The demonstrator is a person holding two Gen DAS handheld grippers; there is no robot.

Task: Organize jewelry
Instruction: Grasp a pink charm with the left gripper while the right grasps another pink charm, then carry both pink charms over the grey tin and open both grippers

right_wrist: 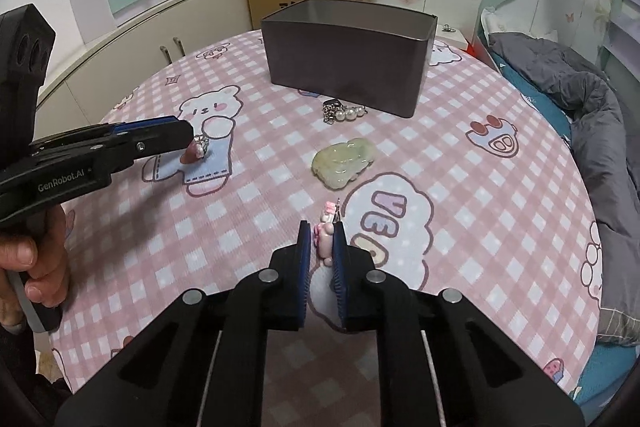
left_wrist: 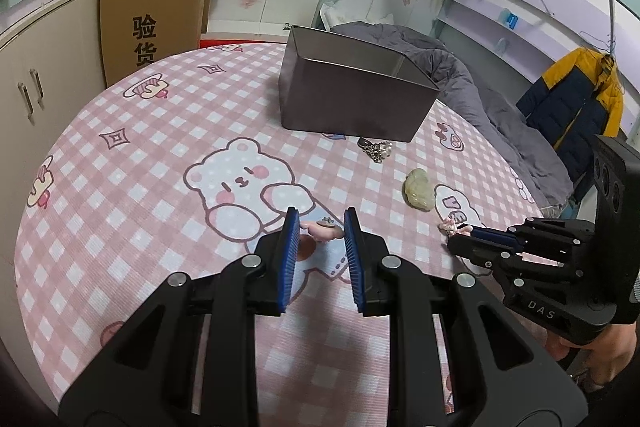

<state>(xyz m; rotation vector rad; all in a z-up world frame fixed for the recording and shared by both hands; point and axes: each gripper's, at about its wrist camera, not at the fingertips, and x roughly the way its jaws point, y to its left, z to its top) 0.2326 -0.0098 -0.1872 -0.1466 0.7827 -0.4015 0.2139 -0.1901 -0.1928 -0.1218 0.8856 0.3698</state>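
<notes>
Right claw (right_wrist: pixel 321 231) around pink charm (right_wrist: pixel 325 241)

The box (right_wrist: pixel 344 67) looks like brushed metal — dull grey, smooth-sided. Under it the tabletop (left_wrist: pixel 132 183) wears a ribbed, matt cloth. Just before the box, glossy pearls (right_wrist: pixel 354 113) join a shiny metal chain (right_wrist: pixel 330 115); nearer, a waxy, polished stone (right_wrist: pixel 344 159). Each tool (left_wrist: pixel 320 227) (right_wrist: pixel 322 233) is matt black plastic — blue ridged pads (left_wrist: pixel 289 259).
</notes>
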